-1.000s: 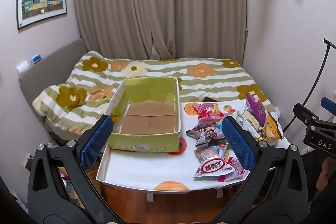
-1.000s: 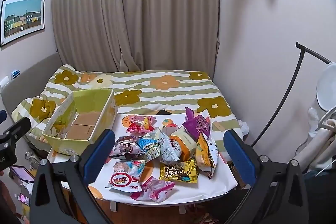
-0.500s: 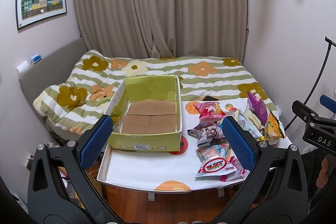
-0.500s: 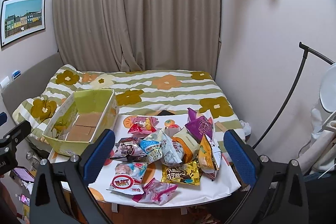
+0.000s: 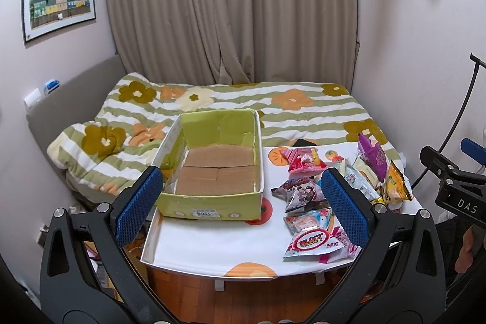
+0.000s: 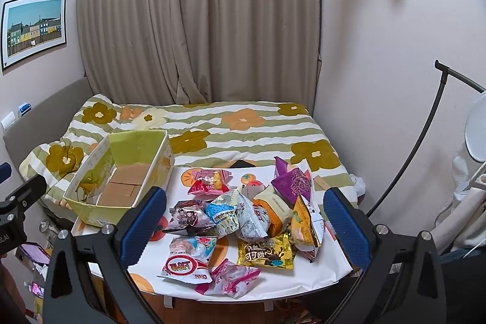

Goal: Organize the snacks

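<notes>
1. Green cardboard makes up the box (image 5: 212,172) at the left end of the worktop (image 5: 218,242); its brown floor is bare and nothing lies inside.
2. Seen from the left wrist, the left gripper (image 5: 241,202) hangs above the near edge of the worktop with its blue-padded fingers (image 5: 138,202) spread wide and gripping nothing. The box sits between them and further off, nearer the left finger.
3. White cloth printed with orange fruit covers the worktop, which stands in front of a bed (image 6: 243,126) with a striped, flowered cover.
4. To the right of the box lies the pile of snacks (image 6: 243,214): a pink packet (image 6: 209,181) at the back, a dark packet (image 6: 189,217) and a pale blue packet (image 6: 240,214) in the middle, and a purple bag (image 6: 293,181) standing up at the right.
5. Nearest the front edge lie a white packet with a red oval label (image 6: 185,266), a pink-and-white wrapper (image 6: 231,278) just beside it, and a gold packet (image 6: 267,252).
6. From the right wrist, the right gripper (image 6: 243,230) hovers over the near edge, fingers (image 6: 346,228) wide apart and holding nothing. Most of the pile shows between them and beyond their tips, untouched; the box is off to the left of its left finger.
</notes>
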The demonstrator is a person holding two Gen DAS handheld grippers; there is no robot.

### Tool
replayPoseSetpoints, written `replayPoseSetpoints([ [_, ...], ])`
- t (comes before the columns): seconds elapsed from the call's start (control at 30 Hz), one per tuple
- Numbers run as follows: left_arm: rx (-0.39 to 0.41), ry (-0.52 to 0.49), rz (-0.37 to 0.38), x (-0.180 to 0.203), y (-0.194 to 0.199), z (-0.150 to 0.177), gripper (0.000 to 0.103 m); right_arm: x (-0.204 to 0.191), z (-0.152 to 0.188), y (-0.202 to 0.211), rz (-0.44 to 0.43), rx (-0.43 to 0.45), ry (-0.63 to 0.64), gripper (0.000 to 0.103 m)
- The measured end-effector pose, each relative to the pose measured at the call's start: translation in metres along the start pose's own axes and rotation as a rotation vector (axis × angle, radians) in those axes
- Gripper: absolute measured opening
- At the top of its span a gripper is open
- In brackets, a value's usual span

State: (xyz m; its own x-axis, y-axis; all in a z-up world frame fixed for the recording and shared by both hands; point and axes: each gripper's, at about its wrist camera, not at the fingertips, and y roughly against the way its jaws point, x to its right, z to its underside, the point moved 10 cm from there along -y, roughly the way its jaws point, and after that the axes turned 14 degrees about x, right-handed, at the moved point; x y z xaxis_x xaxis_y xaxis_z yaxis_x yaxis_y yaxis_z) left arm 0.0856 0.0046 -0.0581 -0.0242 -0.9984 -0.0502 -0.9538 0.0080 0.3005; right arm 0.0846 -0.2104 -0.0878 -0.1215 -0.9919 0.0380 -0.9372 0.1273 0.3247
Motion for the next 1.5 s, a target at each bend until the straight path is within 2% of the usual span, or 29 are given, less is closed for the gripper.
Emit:
replayPoseSetpoints([
  [1.5,-0.012,0.015,0.015,-0.0039,-0.0022,0.004,0.103,-0.0031,0.0049,-0.0001,0.004,0.0,0.006,0.103],
])
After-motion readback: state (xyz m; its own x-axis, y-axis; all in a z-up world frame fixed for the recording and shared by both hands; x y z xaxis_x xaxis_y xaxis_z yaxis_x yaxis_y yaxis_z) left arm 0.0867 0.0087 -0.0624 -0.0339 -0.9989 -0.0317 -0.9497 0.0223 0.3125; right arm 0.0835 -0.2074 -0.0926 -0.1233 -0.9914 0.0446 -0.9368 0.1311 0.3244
